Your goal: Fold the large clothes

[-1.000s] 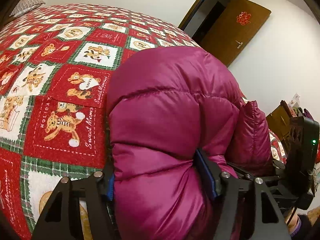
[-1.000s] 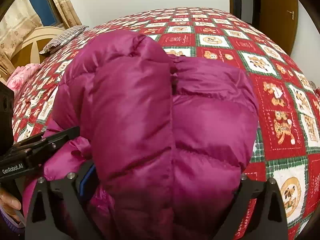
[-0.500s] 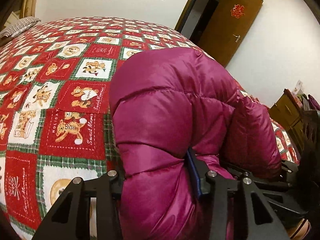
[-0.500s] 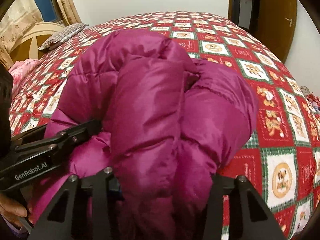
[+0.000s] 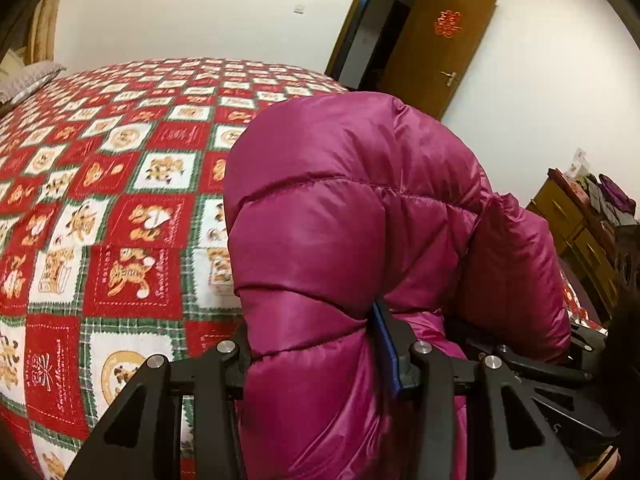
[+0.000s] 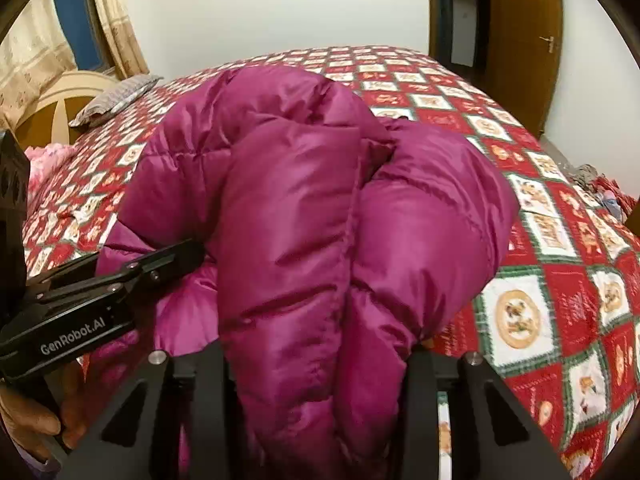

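A magenta puffy down jacket point(image 5: 352, 216) is bundled and held up over the bed; it fills the middle of the right wrist view point(image 6: 304, 216) too. My left gripper point(image 5: 316, 344) is shut on a thick fold of the jacket. My right gripper point(image 6: 316, 356) is shut on another thick fold beside it. The left gripper also shows from the side in the right wrist view point(image 6: 120, 276). The fingertips are buried in the fabric in both views.
The bed carries a red, white and green bear-pattern quilt point(image 5: 100, 208). A grey pillow point(image 6: 116, 98) and headboard lie at the far left. A brown door point(image 5: 436, 44) stands open behind. A wooden dresser point(image 5: 580, 220) with clutter is at the right.
Both grippers have lifted and pulled back with the jacket, so more wall and door show. The jaws have closed in tighter on the folds.
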A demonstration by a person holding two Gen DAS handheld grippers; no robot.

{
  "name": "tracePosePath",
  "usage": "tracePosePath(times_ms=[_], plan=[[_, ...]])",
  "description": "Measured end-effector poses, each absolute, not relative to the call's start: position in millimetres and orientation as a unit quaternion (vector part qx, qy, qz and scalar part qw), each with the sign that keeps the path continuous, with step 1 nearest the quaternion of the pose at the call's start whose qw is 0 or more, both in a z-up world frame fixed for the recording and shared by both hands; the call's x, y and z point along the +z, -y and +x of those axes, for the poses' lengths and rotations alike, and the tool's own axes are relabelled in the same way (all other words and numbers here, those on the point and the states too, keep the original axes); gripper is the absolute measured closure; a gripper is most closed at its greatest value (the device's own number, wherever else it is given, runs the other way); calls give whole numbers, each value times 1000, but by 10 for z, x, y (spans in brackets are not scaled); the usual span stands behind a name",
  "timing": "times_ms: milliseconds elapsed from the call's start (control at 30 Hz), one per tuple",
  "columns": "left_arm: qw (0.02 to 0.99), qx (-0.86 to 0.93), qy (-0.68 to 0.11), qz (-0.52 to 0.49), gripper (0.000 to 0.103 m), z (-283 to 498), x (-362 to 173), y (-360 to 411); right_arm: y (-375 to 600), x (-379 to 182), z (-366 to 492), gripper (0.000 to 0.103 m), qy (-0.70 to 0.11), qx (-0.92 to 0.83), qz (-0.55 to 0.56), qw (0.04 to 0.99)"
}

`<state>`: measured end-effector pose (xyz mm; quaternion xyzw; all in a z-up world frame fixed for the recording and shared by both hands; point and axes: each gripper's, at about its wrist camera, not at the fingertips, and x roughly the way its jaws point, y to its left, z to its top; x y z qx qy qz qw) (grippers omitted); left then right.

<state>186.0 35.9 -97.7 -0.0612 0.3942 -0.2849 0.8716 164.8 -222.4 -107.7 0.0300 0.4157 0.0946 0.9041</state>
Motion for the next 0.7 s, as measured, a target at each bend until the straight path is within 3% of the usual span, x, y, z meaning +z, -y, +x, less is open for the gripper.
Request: tracePosePath(times_ms=[700], plan=[[860, -359, -362, -21, 57, 1551, -606, 346, 2765, -780, 1328, 64, -385, -19, 31, 922]])
